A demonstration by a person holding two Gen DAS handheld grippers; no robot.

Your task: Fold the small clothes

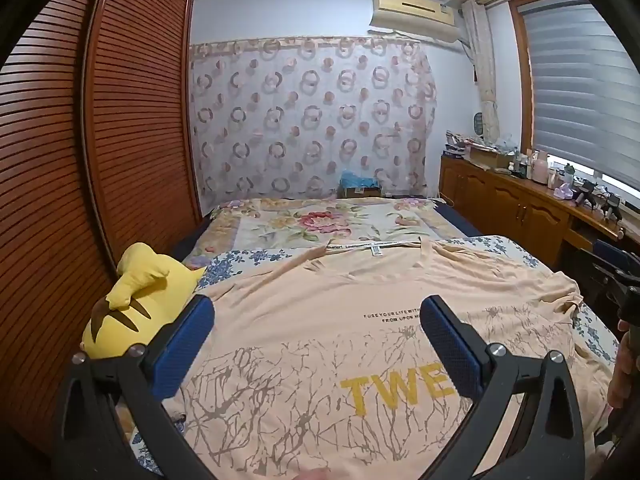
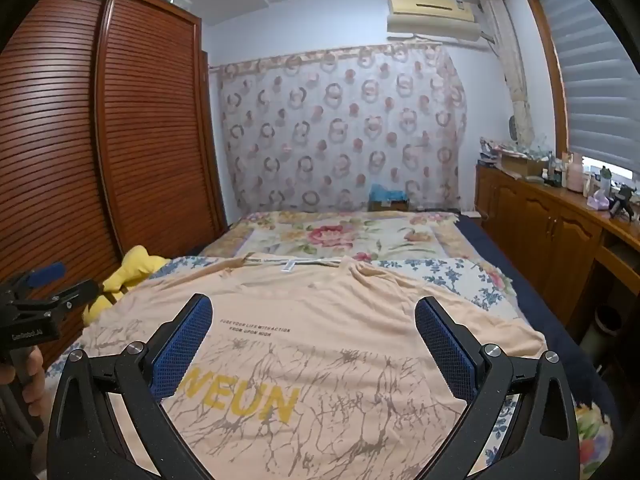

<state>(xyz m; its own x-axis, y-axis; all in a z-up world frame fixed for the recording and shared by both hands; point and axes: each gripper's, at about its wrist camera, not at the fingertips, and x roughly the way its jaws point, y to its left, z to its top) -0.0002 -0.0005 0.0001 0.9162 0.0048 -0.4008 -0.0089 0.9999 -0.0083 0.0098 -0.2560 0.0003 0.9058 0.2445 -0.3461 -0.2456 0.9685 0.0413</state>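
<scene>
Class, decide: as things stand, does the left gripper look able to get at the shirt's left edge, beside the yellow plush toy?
Probably yes. The left gripper is open above the shirt, and nothing lies between; the plush toy sits just off that edge.

A yellow plush toy (image 1: 132, 300) lies at the lower left, against the slatted wooden wardrobe (image 1: 100, 120) that fills the left side. A floral bedspread (image 1: 328, 222) covers the far part of the bed, mid-frame. Behind it hangs a sheer curtain (image 1: 308, 120) patterned with rings — an air conditioner (image 1: 416, 14) sits above, upper right. At right, a wooden cabinet (image 1: 504, 196) carries cluttered bottles under a striped window blind (image 1: 580, 80).
</scene>
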